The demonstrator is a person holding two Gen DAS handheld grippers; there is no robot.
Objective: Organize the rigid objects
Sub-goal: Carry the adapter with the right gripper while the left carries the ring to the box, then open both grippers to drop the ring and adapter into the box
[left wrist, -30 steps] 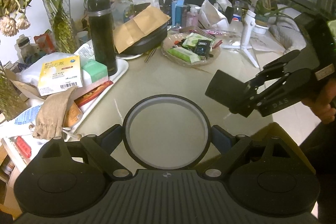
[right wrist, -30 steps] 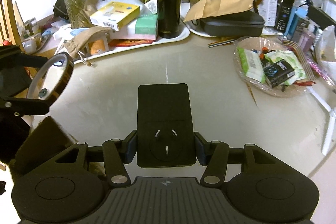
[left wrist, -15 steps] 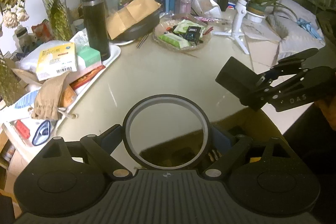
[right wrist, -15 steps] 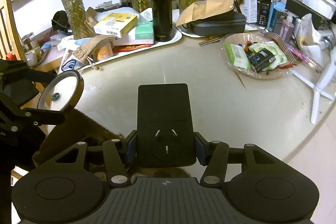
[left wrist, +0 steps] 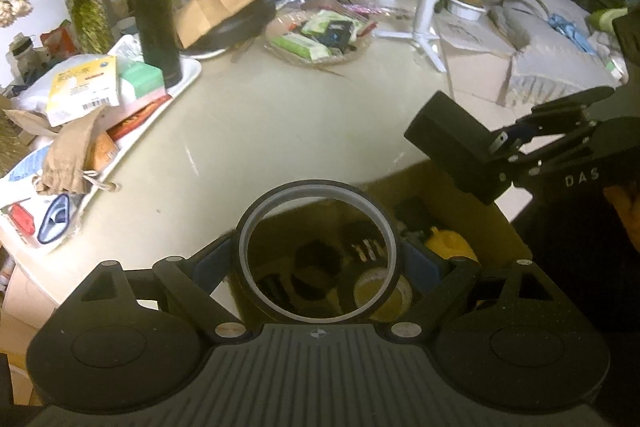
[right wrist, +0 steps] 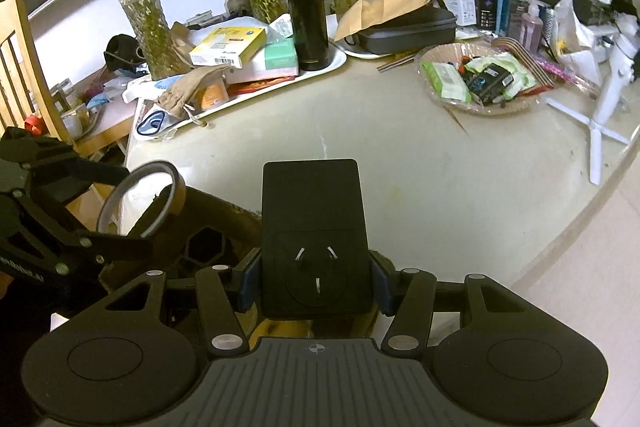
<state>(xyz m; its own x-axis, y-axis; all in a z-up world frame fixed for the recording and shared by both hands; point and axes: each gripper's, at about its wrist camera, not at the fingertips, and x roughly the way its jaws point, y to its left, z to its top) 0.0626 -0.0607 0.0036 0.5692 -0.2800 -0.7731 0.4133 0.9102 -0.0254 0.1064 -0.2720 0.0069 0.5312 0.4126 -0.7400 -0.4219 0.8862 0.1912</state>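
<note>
Both grippers now hover over the open brown cardboard box at lower frame. Left gripper clamps the black-rimmed tape ring, opening facing the camera; right gripper clamps the black rectangular socket adapter, long axis pointing up-frame.

Tall black thermos flask upright on white tray; yellow medicine box beside; glass vases behind.

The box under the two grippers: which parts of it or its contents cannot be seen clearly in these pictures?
- Left wrist view: the tape ring and left gripper cover much of the box; its contents are dim.
- Right wrist view: the adapter and right gripper hide most of it.
</note>
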